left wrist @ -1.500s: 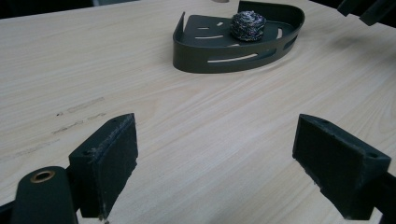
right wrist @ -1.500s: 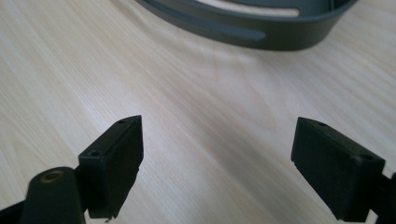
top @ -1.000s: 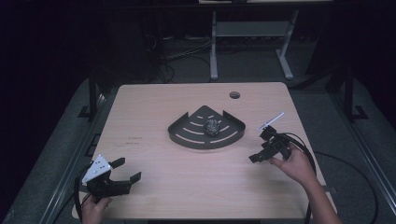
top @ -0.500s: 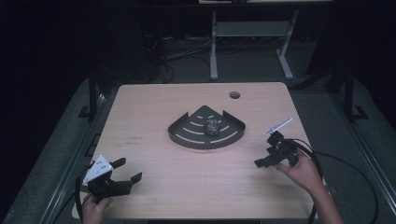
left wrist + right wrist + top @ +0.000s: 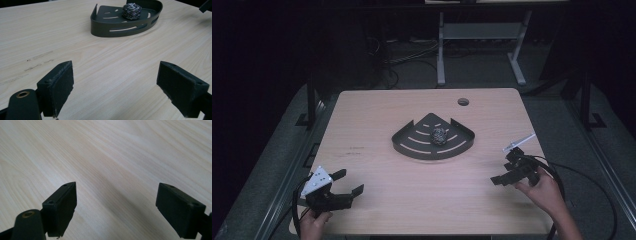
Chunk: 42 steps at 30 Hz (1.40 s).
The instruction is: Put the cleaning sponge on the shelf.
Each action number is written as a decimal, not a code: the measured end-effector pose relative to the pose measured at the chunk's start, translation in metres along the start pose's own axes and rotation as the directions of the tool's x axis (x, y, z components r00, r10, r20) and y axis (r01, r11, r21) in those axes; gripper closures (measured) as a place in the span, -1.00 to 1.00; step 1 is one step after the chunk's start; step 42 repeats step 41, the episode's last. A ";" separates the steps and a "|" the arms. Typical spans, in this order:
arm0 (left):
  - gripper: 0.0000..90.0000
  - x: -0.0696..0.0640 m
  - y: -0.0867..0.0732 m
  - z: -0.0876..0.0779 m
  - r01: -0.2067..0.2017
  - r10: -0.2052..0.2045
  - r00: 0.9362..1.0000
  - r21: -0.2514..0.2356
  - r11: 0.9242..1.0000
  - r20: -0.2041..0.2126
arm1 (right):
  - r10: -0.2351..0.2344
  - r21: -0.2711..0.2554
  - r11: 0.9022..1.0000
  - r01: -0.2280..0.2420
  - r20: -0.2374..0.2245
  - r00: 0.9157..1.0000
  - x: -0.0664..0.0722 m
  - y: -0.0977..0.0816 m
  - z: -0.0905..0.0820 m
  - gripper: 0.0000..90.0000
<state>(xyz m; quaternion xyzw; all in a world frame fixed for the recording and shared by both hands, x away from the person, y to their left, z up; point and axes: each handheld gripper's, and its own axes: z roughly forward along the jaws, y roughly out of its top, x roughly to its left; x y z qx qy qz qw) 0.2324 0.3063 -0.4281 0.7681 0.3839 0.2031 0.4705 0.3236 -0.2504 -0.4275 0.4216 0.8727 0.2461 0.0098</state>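
Scrubber (image 5: 440, 134), seemingly steel wool, sits inside dark corner tray (image 5: 412, 145).

Bare table (image 5: 412, 195) between grippers; only corner tray (image 5: 412, 145) with scourer (image 5: 440, 134) mid-table.

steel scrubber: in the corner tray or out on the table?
In. The steel scrubber sits on the slotted floor of the corner tray, inside its raised wall, toward the back corner.

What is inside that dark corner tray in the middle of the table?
A single metal scouring ball sits in the dark corner tray, toward its back. Around it lies bare slotted floor. The patch of floor under the ball is hidden.
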 end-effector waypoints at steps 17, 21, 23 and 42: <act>-0.70 -0.001 0.000 0.001 0.002 -0.002 1.000 0.001 1.000 0.000 | 0.014 -0.019 1.000 -0.013 0.022 1.000 0.004 -0.030 -0.007 -0.63; -0.70 0.000 -0.001 0.000 0.004 -0.004 1.000 0.002 1.000 0.000 | 0.014 -0.025 1.000 -0.014 0.022 1.000 0.005 -0.036 -0.007 -0.63; -0.70 0.000 -0.001 0.000 -0.002 0.002 1.000 0.001 1.000 -0.001 | 0.012 -0.025 1.000 -0.011 0.024 1.000 0.006 -0.038 -0.007 -0.63; -0.70 -0.001 0.000 0.001 0.001 -0.001 1.000 0.003 1.000 -0.001 | 0.008 -0.051 0.999 -0.007 0.031 0.999 0.014 -0.055 -0.013 -0.63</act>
